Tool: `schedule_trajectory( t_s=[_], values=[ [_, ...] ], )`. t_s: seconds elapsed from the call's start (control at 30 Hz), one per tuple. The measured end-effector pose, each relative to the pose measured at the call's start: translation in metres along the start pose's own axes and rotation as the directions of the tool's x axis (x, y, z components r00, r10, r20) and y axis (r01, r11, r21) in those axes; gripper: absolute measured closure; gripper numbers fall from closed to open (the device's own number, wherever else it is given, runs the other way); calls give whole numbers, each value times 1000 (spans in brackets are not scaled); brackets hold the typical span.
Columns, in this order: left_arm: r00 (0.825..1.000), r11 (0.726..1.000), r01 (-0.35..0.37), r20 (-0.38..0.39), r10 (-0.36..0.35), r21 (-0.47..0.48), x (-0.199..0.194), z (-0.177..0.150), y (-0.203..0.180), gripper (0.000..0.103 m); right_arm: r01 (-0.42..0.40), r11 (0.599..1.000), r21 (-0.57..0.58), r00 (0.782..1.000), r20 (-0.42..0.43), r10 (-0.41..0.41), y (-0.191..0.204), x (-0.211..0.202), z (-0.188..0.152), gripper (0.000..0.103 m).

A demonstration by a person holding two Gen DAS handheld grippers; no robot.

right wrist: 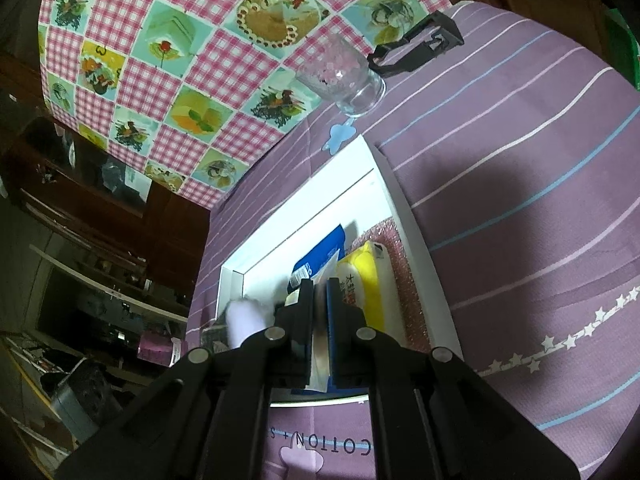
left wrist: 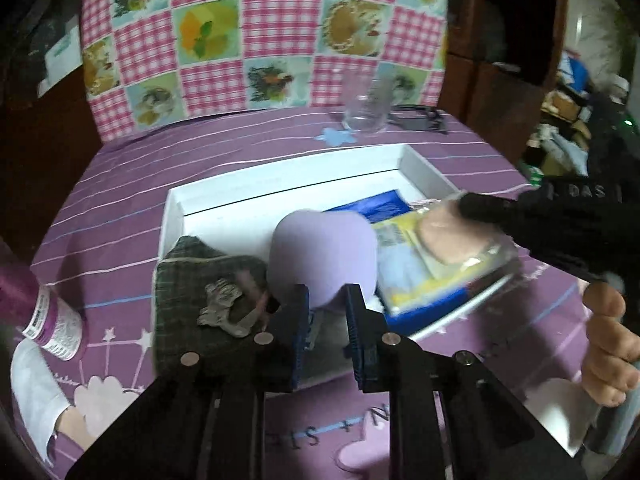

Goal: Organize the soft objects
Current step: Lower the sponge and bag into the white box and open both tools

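The left gripper has its fingers apart, with the narrow end of a lilac egg-shaped sponge sitting between the tips; whether the pads touch it cannot be told. The sponge's long axis runs straight ahead from the fingers, its rounded bulk pointing away into the white tray. Left of the fingers a dark checked cloth pouch drapes over the tray's near rim.

The right gripper is clamped on a thin clear packet holding a beige puff, lying ahead and right of the left fingers, tilted over a yellow-and-blue pack. Beyond, the tray's floor is bare white up to its far wall. Farther still on the tabletop stands a glass.
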State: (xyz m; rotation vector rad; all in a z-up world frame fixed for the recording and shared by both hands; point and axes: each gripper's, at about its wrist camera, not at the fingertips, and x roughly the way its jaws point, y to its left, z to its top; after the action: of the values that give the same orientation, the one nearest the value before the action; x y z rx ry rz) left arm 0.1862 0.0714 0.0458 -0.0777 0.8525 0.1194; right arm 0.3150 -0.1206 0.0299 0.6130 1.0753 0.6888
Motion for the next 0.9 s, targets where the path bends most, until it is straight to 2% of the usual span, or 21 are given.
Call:
schedule_trajectory(
  t_s=[0.2,0.3,0.37,0.4,0.43,0.47,0.67,0.73,0.9],
  values=[
    [999,998,-44,7,44,-43,7,-1,9,82,26,1000,-5,1000,-13,-26,0,5,-3,93],
    [999,998,-35,28,37,-59,2,0,12,73,75,996,-41,997,4,-74,8,-1,-2,89],
    [998,996,-1,55,6,-85,-4,3,16,56,124,989,-82,992,26,-123,16,-8,-1,75],
    [998,995,12,69,-6,-96,-7,4,17,50,150,983,-106,988,47,-146,22,-12,-2,62],
    [996,994,26,89,-16,-108,-11,5,18,39,156,981,-116,987,58,-150,25,-14,-2,52],
    [994,992,37,111,-24,-120,-15,6,19,34,156,978,-136,986,74,-147,31,-19,-2,50],
    [981,980,92,186,-59,-174,-35,13,26,30,221,957,-191,972,124,-200,46,-34,-1,50],
    [979,980,86,196,-50,-180,-39,14,26,30,274,942,-194,957,154,-247,49,-39,-1,50],
    [977,982,67,213,-28,-179,-45,17,23,30,298,930,-217,946,194,-258,58,-49,-2,50]
  ],
)
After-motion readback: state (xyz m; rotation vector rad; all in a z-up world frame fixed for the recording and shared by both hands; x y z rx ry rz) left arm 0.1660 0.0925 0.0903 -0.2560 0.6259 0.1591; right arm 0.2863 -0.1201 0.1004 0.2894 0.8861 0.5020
